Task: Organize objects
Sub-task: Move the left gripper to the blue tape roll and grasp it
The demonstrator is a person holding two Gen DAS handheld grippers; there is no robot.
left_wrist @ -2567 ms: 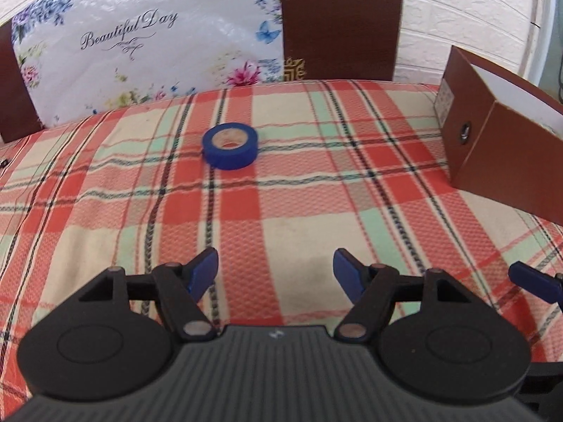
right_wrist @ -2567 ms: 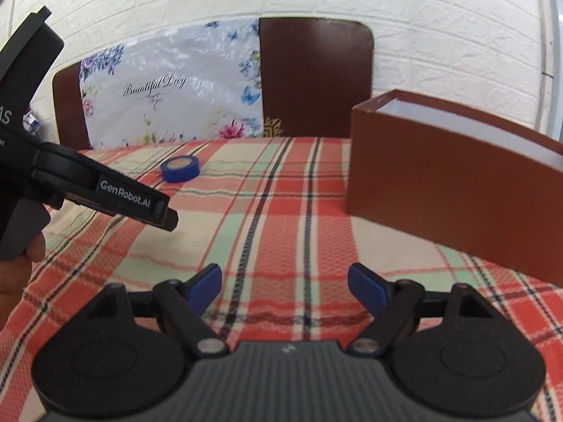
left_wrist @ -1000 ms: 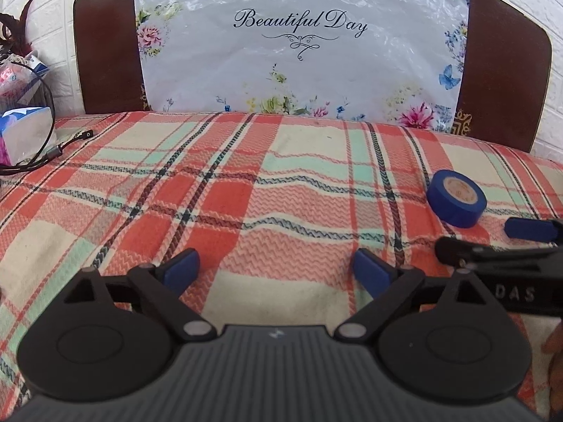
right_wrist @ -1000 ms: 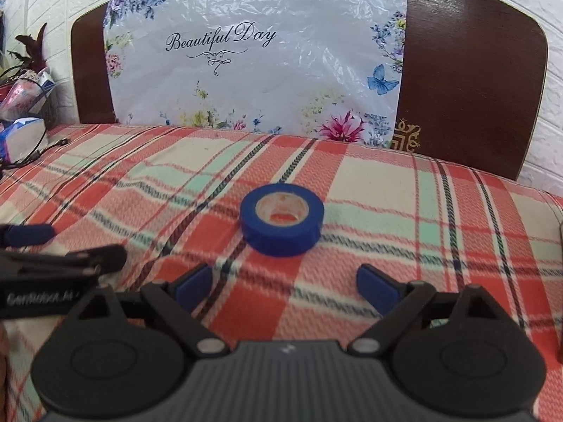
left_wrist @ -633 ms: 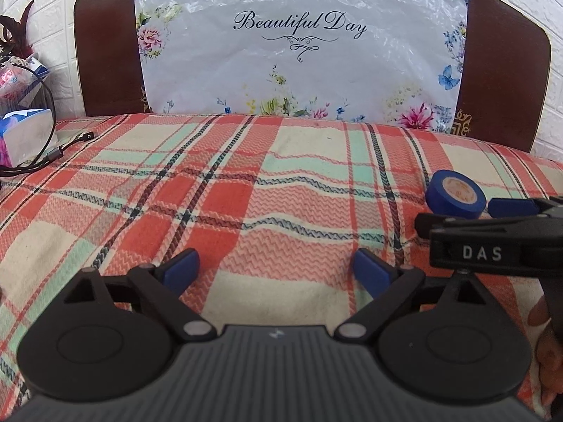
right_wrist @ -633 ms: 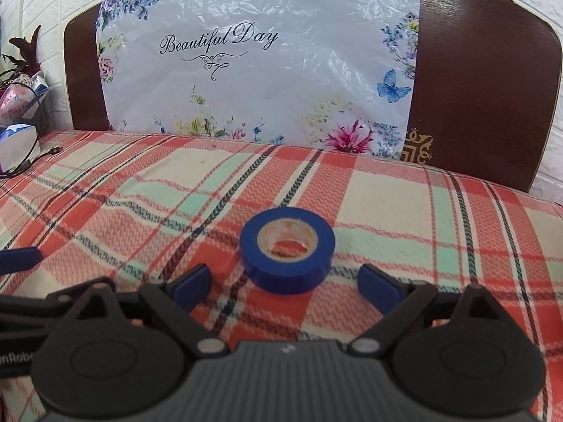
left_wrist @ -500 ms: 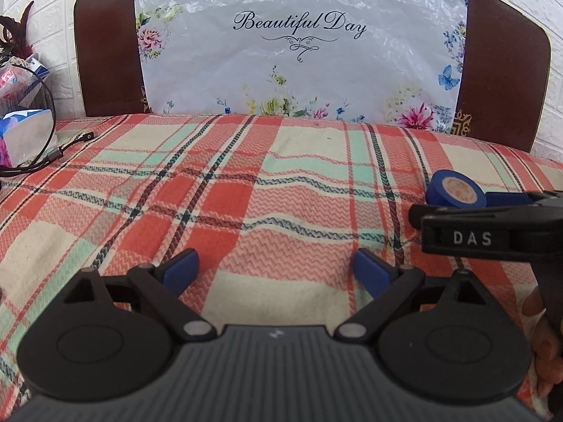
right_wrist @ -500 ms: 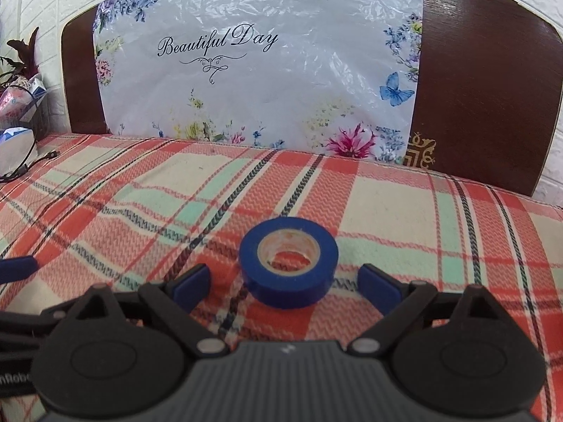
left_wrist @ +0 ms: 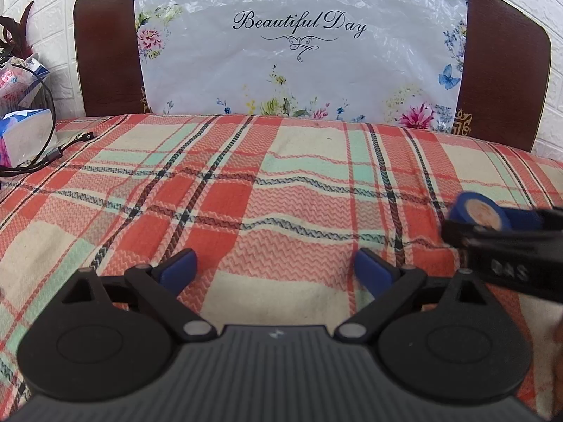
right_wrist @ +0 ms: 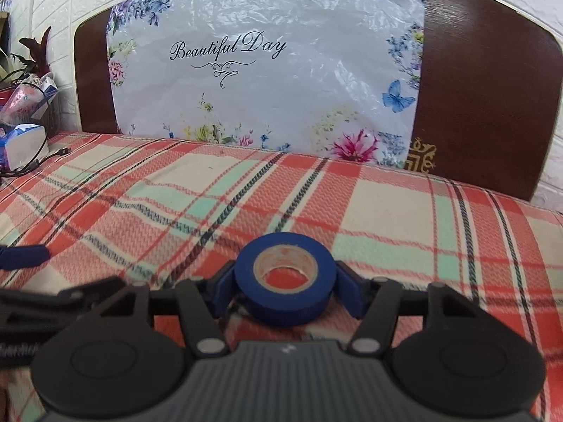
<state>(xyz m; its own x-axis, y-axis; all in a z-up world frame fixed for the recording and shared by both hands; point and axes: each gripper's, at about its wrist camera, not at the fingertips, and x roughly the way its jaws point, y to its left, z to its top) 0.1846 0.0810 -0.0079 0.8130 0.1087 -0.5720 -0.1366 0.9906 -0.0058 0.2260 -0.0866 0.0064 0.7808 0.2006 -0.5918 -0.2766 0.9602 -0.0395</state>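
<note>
Tape [right_wrist: 284,277] — a blue roll lying flat on the plaid cloth [right_wrist: 387,204] — sat between the closing jaws of the right gripper [right_wrist: 285,290], whose blue pads pressed its sides at 3 and 9 o'clock. In the left wrist view the same roll showed blurred at 3 o'clock, half hidden behind the right gripper's black finger. The left gripper [left_wrist: 276,267] stood wide open over bare cloth, nothing between its jaws. At 9 o'clock a tissue pack [left_wrist: 26,137] and a black cable [left_wrist: 52,156] were cut off by the edge.
</note>
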